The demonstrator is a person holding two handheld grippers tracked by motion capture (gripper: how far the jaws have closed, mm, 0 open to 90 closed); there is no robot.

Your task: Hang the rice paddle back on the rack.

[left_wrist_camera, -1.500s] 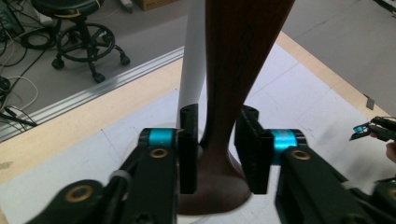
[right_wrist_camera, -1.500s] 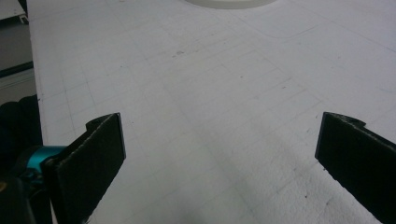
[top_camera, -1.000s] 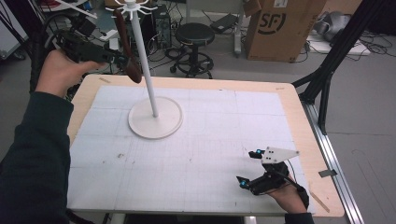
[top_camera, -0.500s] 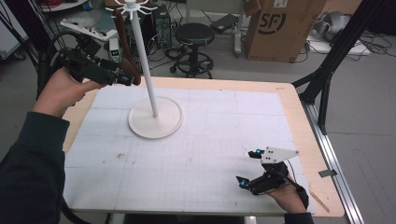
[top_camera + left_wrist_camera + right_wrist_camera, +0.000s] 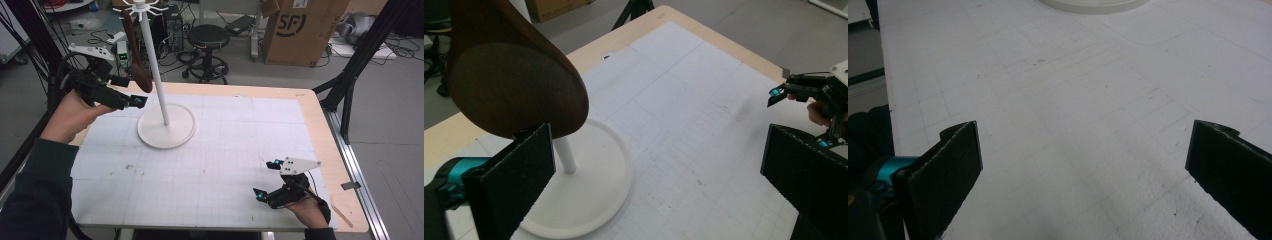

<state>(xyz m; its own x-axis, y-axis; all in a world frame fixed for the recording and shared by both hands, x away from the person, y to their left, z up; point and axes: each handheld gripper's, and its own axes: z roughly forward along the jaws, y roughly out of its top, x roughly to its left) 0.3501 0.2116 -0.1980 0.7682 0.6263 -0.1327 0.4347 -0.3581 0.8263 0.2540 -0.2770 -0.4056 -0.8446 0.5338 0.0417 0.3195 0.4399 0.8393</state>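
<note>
Wooden spoon (image 5: 134, 52) hung bowl-down from the hook ring of the white stand (image 5: 166, 131) near the desk's far left corner, long axis vertical. Left gripper (image 5: 134, 101), the nearer one, had just opened wide, spoon bowl just beyond its jaws, unheld. Right gripper (image 5: 267, 180) rested wide and empty near the near right corner.

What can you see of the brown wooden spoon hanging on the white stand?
The spoon is dark brown and looks like smooth wood, with a slim handle and a broad oval bowl. It hangs bowl down from a hook at the top of the stand, beside the white pole and above the round base. The left tool is close below the bowl, jaws open and just released, not gripping it.
</note>
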